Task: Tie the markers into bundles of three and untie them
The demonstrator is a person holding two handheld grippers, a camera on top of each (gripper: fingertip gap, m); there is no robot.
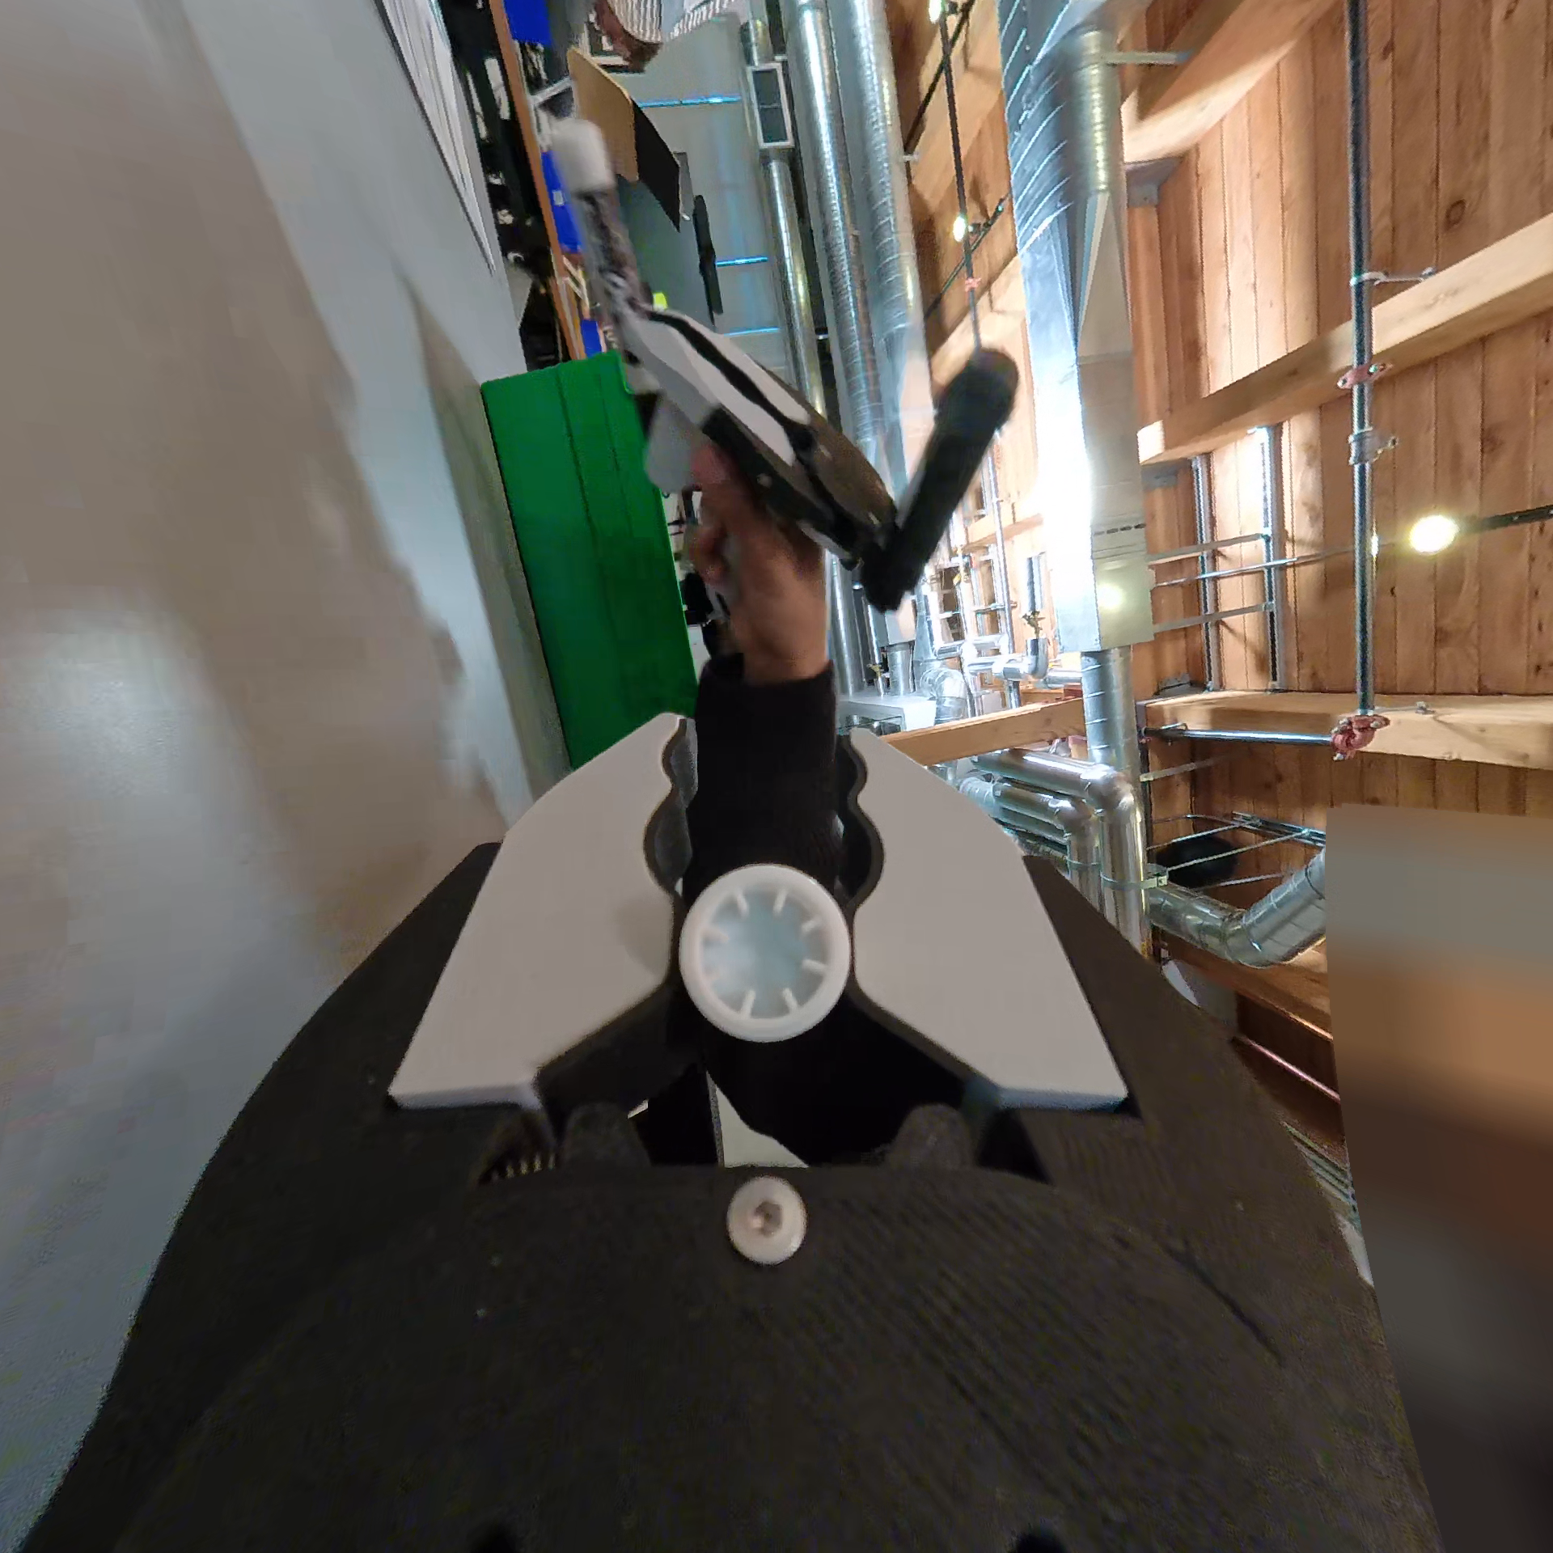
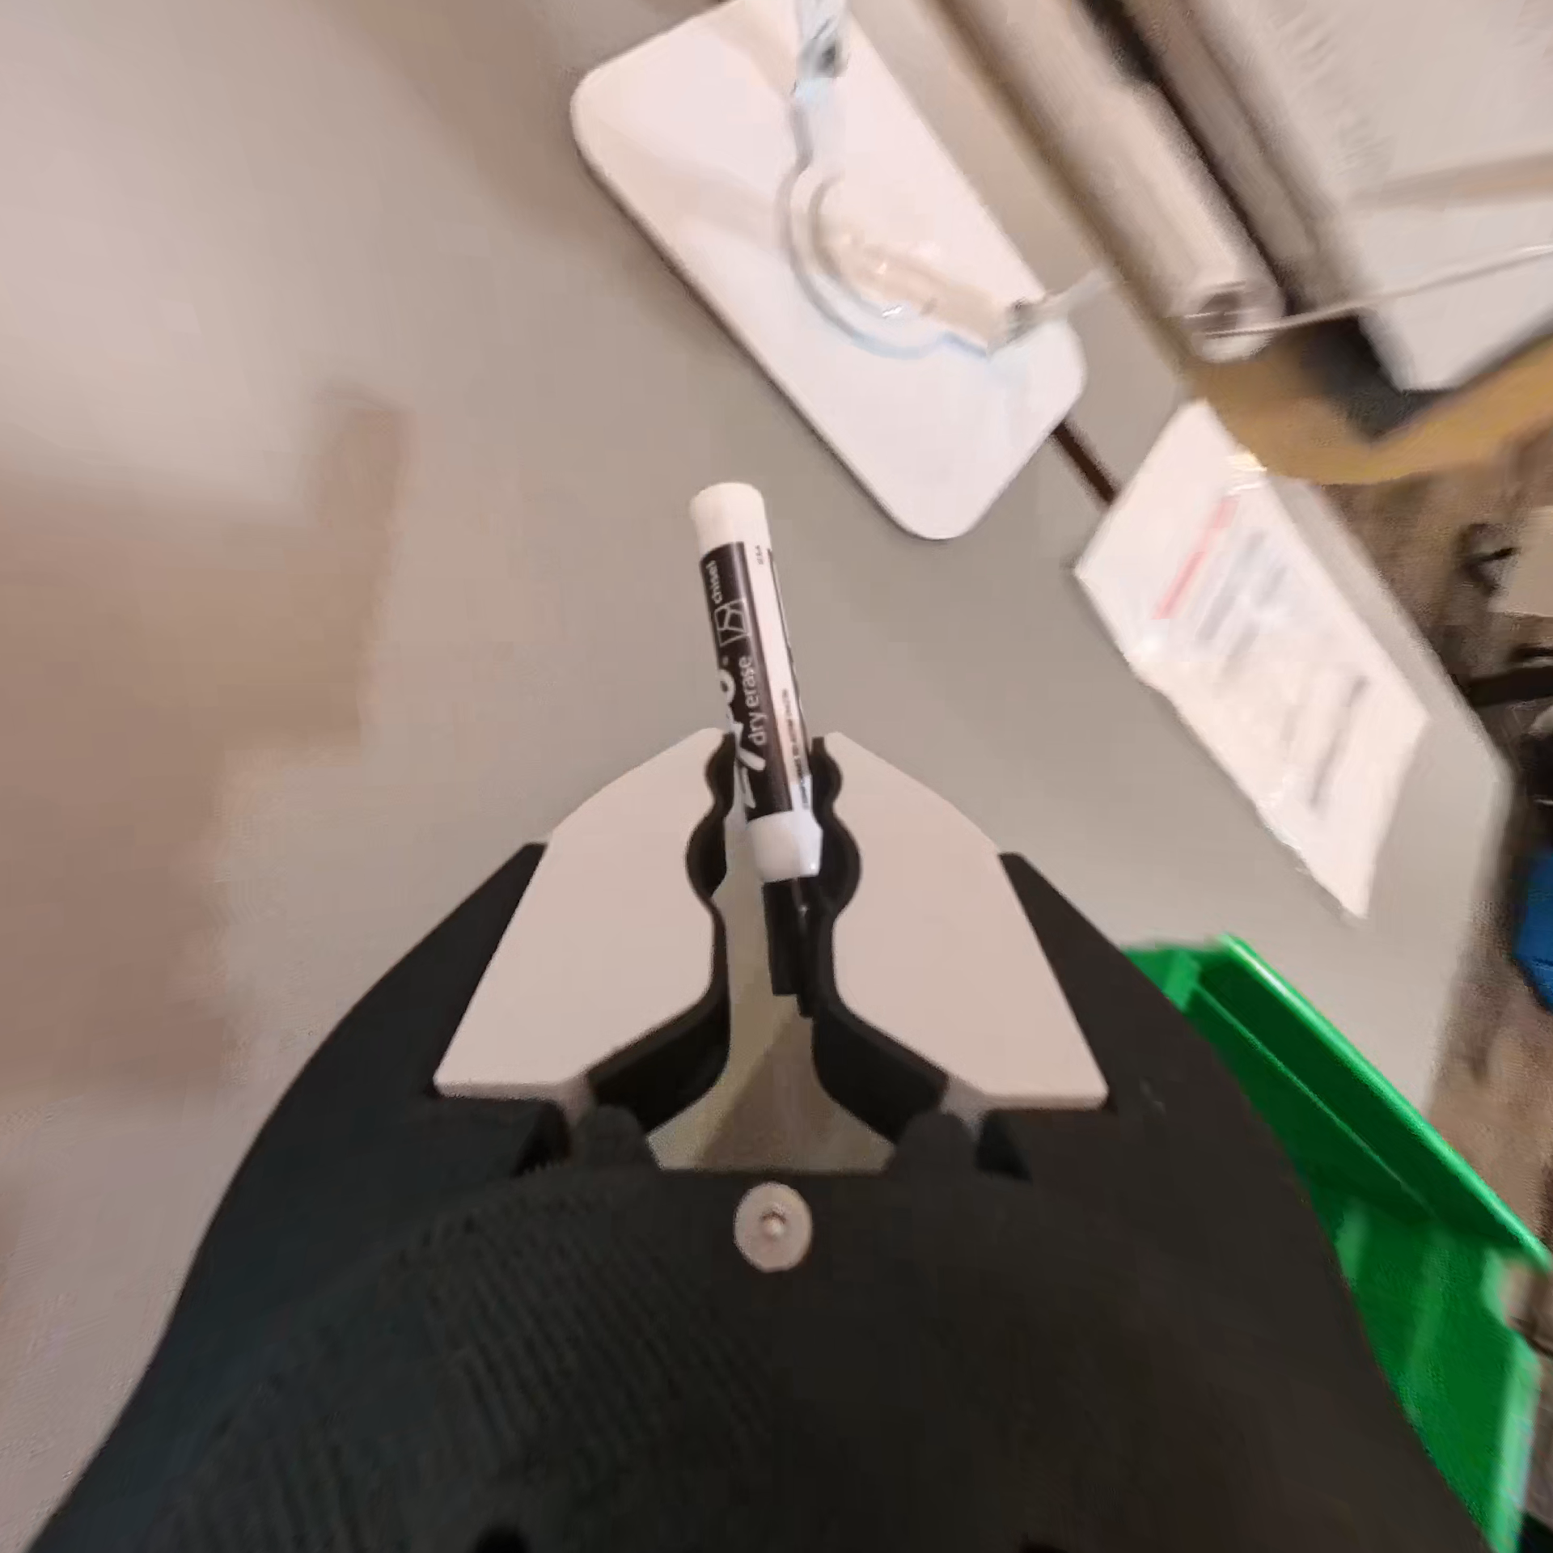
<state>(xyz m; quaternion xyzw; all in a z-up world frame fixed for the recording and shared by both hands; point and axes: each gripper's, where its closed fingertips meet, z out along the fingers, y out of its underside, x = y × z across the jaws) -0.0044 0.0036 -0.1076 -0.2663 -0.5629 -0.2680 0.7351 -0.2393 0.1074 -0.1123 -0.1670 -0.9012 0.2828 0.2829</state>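
My left gripper (image 1: 765, 739) is shut on a round white marker cap (image 1: 765, 958), whose open end faces the camera. Beyond it, a hand in a dark sleeve (image 1: 760, 756) holds up the right gripper (image 1: 647, 344) with a blurred marker (image 1: 598, 235) sticking out of it. In the right wrist view, my right gripper (image 2: 766, 744) is shut on a black-and-white marker (image 2: 748, 664). Its uncapped black tip (image 2: 786, 933) points back toward the camera, and its white end points away over the grey table (image 2: 336, 252).
A white rounded tray (image 2: 924, 420) with a clear curved object (image 2: 849, 252) lies ahead on the table. A clear plastic bag of papers (image 2: 1244, 664) lies at the right. A green bin (image 2: 1345, 1134) is at the lower right and also shows in the left wrist view (image 1: 588, 546). Wooden wall and metal ducts (image 1: 1067, 336) stand behind. About 25 cm separates my left fingertips from my right.
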